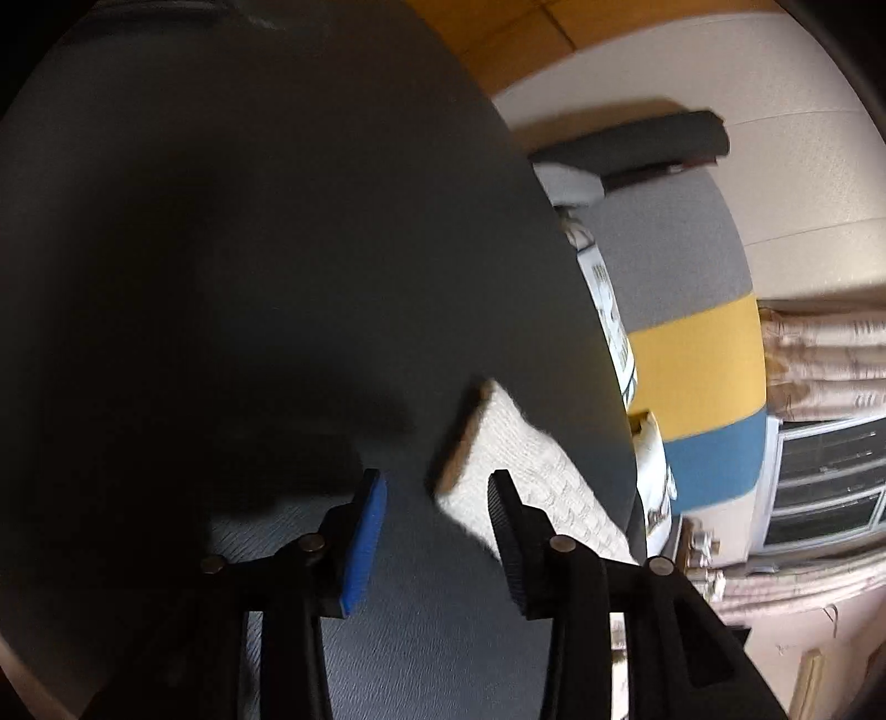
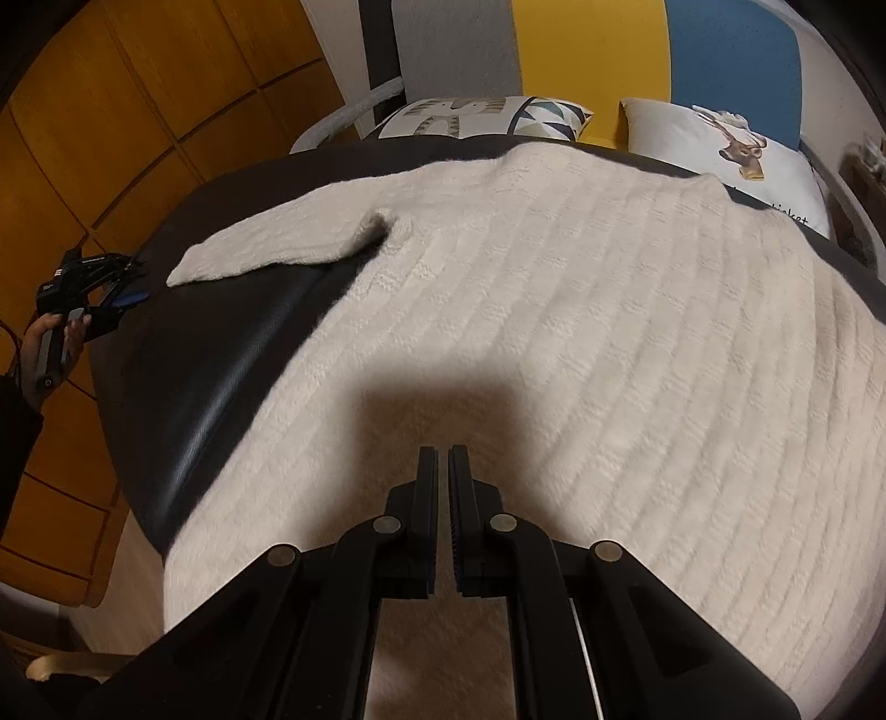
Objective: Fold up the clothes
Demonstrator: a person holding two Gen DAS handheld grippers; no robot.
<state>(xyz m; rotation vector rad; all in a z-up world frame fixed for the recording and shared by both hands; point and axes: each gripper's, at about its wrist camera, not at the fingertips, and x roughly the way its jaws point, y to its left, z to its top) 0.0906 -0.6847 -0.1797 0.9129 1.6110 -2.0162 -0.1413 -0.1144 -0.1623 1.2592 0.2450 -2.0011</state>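
Observation:
A cream knitted sweater (image 2: 554,332) lies spread flat on the dark bed cover (image 2: 210,376), with one sleeve (image 2: 277,249) stretched out to the left. My right gripper (image 2: 443,451) is shut just over the sweater's lower body, and no cloth shows between its fingers. In the left wrist view the sleeve's cuff (image 1: 515,459) lies on the cover just beyond my right finger. My left gripper (image 1: 440,487) is open beside the cuff with nothing in it. A hand holds the left gripper (image 2: 119,304) off the bed's left edge, short of the cuff.
Two printed pillows (image 2: 476,116) (image 2: 720,149) rest against a grey, yellow and blue headboard (image 2: 587,50). Wooden wardrobe doors (image 2: 138,111) stand to the left of the bed. A window with curtains (image 1: 819,482) is beyond the bed.

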